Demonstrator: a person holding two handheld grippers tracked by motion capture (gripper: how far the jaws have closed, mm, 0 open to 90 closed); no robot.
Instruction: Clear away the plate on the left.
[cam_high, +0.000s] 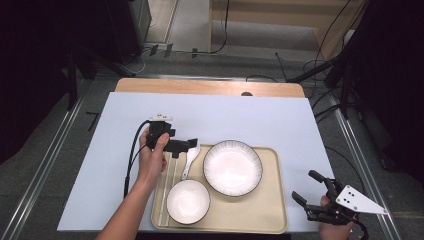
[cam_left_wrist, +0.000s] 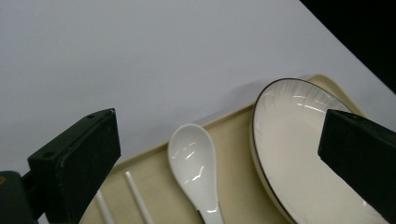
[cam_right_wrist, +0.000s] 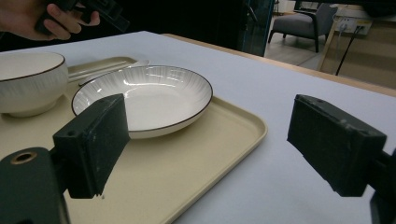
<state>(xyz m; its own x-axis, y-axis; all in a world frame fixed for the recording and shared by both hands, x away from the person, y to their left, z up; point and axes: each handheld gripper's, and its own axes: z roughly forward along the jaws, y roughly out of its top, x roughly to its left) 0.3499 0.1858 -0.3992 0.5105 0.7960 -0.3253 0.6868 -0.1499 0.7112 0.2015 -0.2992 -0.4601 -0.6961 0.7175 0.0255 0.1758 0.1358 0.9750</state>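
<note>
- L tool (cam_high: 184, 145): jaws spread wide, nothing between them. It hangs just over the upper-left corner of the tray (cam_high: 272, 220), above the spoon's bowl end.
- In the left gripper view the two black jaws frame the spoon (cam_left_wrist: 194, 163); pads clear of it, no contact.
- R tool (cam_high: 312, 192): also spread wide and empty, parked off the tray's right edge near the bench (cam_high: 115, 165) corner; the right gripper view looks between its jaws at the plate (cam_right_wrist: 142, 95).
- Spoon: white ceramic, lying on the tray, bowl toward the far edge, handle running back toward the person. Sits between the chopsticks (cam_high: 167, 192) on its left and the plate on its right; close to both but apart from them as far as I can tell.
- Small bowl (cam_high: 188, 201) sits at the near-left of the tray, just past the spoon's handle end.
- Step in hand, my read: L tool working the spoon, either just set down or about to be picked.
- To do it well:
  - if leaving, lift straight up first, then draw away to the left; keep the jaws off the plate rim.
  - if grasping, come down over the handle neck, not the glossy bowl, since it prob. slips there.
  - line the jaws across the handle; chopsticks are near, so don't catch one w/ the left pad.
  - keep R tool where it is, out of the way.
</note>
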